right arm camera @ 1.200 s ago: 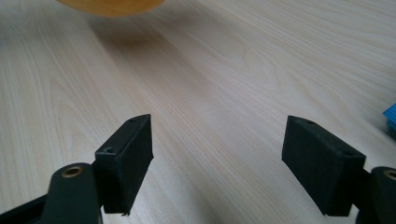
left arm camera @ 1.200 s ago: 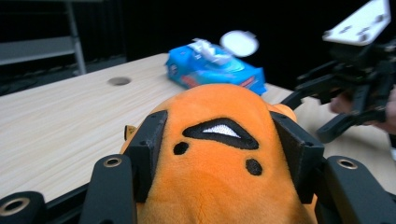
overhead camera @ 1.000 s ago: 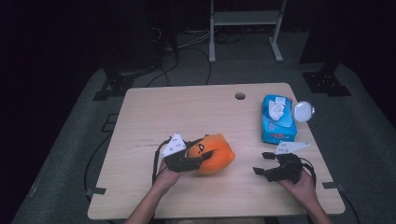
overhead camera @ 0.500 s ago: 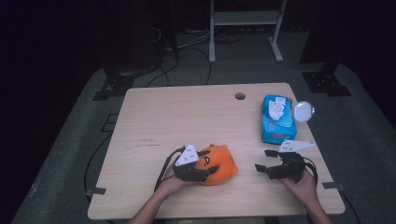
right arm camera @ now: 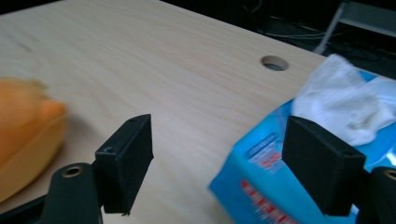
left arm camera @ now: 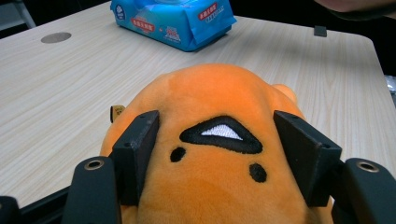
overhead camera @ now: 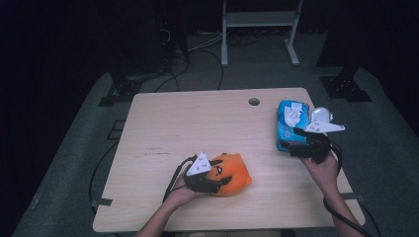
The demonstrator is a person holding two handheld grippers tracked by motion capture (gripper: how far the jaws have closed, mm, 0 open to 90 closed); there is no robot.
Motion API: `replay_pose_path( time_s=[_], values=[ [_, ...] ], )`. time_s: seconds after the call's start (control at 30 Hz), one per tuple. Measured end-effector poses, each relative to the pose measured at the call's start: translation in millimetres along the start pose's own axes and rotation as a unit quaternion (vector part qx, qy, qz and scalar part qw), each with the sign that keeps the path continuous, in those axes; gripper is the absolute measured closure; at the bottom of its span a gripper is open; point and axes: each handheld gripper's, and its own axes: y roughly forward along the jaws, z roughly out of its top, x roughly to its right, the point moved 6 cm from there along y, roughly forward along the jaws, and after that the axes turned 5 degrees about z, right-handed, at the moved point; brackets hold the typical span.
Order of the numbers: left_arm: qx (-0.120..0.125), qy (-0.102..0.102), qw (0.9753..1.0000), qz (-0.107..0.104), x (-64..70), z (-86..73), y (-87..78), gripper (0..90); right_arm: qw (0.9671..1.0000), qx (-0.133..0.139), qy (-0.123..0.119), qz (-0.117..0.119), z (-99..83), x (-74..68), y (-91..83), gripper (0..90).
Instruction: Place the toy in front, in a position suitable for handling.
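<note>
Left tool: we see the left tool [overhead camera: 210,180] at about 6 o'clock on the table, near the front edge. Its two black jaws stand on both sides of the orange plush toy [overhead camera: 231,174] and press into its soft body, so it is holding the toy.
Orange plush toy: it lies on the table [overhead camera: 197,123] between the jaws. In the left gripper view we look on its face [left arm camera: 219,154], with a black and white triangle mark and two small dark dots under it.
Right tool: the right tool [overhead camera: 302,145] is at about 3 o'clock, near the right edge of the table. In the right gripper view its jaws are wide apart, with bare wood between them. It holds nothing.
Blue wipes pack: the blue wipes pack [overhead camera: 291,124] lies at about 2 o'clock. The right jaw of the right tool stands over its near corner [right arm camera: 261,172]; we cannot tell if it touches. White tissue [right arm camera: 350,109] comes out on top of the pack.
Cable hole: a round cable hole [overhead camera: 254,101] is in the table at about 1 o'clock, near the far edge.
Distance: the toy and the pack are well apart.
</note>
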Motion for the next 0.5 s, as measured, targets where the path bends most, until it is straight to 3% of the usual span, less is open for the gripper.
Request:
replay_pose_path(
  time_s=[0.07, 0.17, 0.23, 0.27, 0.33, 0.5],
  values=[
    [-0.001, 0.001, 1.0, 0.001, 0.3, 0.0, 0.0, 33.9, 0.9997, -0.009, -0.001, -0.024, 5.5, 15.1, 7.8, 23.5],
    [-0.002, 0.002, 1.0, 0.0, 0.5, 0.1, 0.1, 33.6, 0.999, -0.013, 0.008, -0.042, 10.5, 35.2, 16.2, 25.3],
    [-0.003, 0.001, 1.0, -0.001, 0.2, 0.0, 0.1, 33.6, 0.9988, -0.015, 0.014, -0.045, 11.7, 41.4, 18.8, 25.4],
    [-0.002, 0.001, 1.0, -0.001, -0.1, 0.0, 0.3, 33.4, 0.9979, -0.02, 0.025, -0.056, 13.0, 53.1, 23.5, 26.8],
    [-0.002, 0.0, 1.0, -0.001, -0.1, -0.1, 0.3, 33.3, 0.9971, -0.024, 0.036, -0.062, 13.0, 63.2, 28.2, 27.7],
    [0.001, -0.003, 1.0, -0.003, -0.5, -0.6, 1.0, 32.6, 0.9952, -0.034, 0.069, -0.061, 7.8, 75.9, 36.7, 40.8]
  ],
)
